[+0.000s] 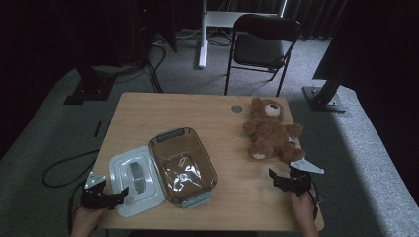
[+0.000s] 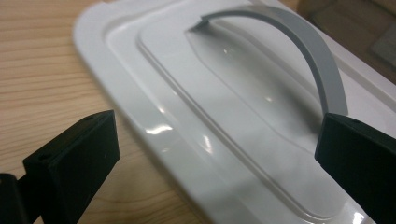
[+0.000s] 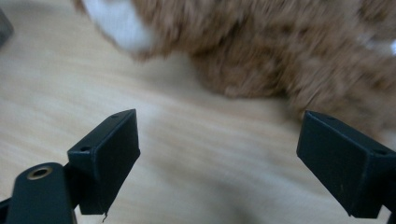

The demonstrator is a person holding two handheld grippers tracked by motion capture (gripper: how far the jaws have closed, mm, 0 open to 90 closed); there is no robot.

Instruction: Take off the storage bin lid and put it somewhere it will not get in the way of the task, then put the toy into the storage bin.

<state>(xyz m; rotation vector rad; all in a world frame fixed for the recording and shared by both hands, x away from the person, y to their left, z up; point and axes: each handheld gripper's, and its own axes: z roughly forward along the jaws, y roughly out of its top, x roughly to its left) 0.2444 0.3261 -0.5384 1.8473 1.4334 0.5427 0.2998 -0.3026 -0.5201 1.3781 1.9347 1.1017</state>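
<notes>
Your left gripper (image 1: 117,193) has its jaws spread wide with nothing clamped between them; in the left gripper view (image 2: 217,154) they straddle the near edge of the white lid (image 2: 233,116), one jaw over bare wood, the other close by the foot of the lid's grey arched handle (image 2: 308,42), and neither pad presses on the plastic. That lid (image 1: 129,181) lies flat near the front left corner of the wooden table (image 1: 222,118), just beside the clear brown container (image 1: 183,165), which stands open with grey latches at both ends. Your right gripper (image 1: 282,179) is likewise open and empty, held near the front right edge of the table, just short of the brown teddy bear (image 1: 269,131). In the right gripper view (image 3: 217,158) its jaws frame bare tabletop, with the bear's blurred fur and one white-soled paw (image 3: 119,23) just beyond the tips; whether either jaw touches the fur you cannot tell from that blur. Beyond the table, a black folding chair (image 1: 262,47) stands on grey carpet.
</notes>
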